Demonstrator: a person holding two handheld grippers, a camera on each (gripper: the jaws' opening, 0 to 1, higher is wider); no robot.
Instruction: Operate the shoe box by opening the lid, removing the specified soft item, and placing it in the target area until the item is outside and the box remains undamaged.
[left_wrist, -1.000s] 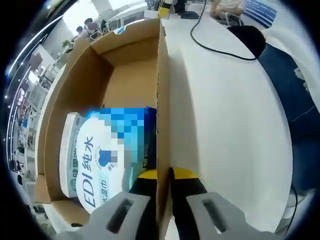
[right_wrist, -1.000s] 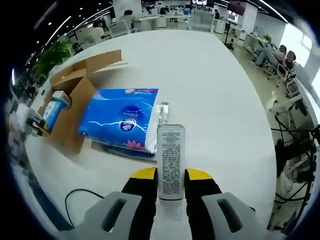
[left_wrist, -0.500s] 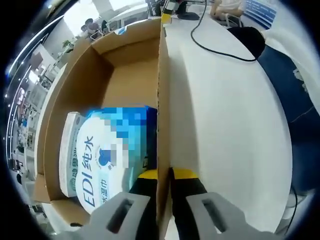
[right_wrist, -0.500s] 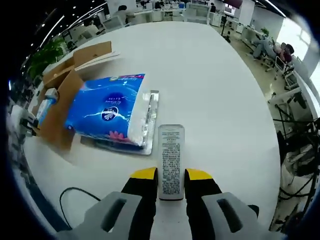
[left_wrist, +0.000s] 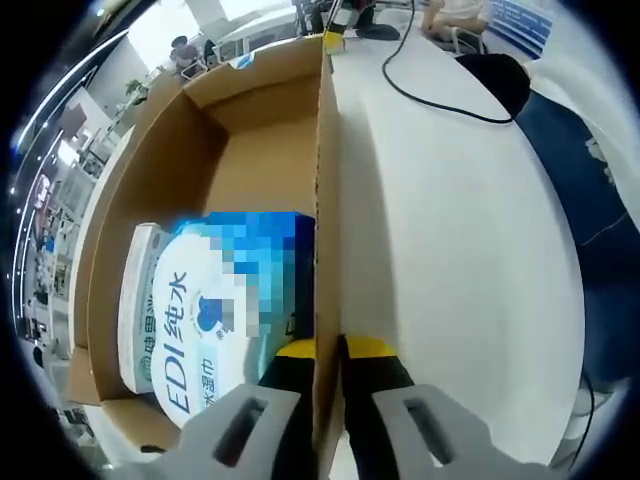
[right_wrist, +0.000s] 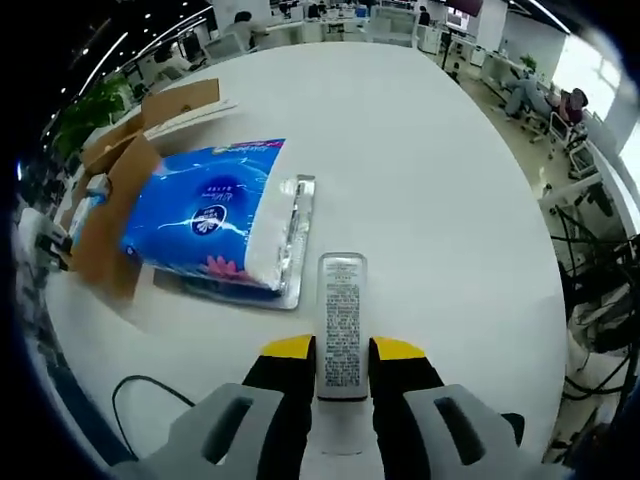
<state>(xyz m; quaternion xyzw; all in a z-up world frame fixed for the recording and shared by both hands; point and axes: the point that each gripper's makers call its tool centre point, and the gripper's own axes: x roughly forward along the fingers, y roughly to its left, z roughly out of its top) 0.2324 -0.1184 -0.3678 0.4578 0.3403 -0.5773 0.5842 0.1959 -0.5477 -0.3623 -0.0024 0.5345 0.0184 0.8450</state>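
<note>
Here, in the left gripper view, we see the open cardboard shoe box (left_wrist: 250, 150) filling the left half of the frame, its long side wall running up the centre. Inside it, at lower left, lies a pack of wet wipes (left_wrist: 195, 320) with blue and white print. Our left gripper (left_wrist: 327, 352) rises from the bottom centre and pinches the box's side wall, one jaw inside the box and one outside. To the right of the wall spreads the white table (left_wrist: 450, 230), and a black cable (left_wrist: 430, 95) curls across it at upper right. A person in dark trousers stands along the right edge.

In the right gripper view, the shoe box (right_wrist: 105, 220) sits at the left edge of the frame with its flaps up. Just to its right lies the soft item, a blue pack of tissues (right_wrist: 205, 220), outside the box on the table (right_wrist: 430, 180) and touching the box's side. A flat silvery packet (right_wrist: 297, 235) pokes out along the pack's right edge. At bottom centre our right gripper (right_wrist: 340, 360) clamps a slim white bottle (right_wrist: 342, 315) with small print, held along the jaws. A black cable (right_wrist: 150, 400) loops at lower left.
</note>
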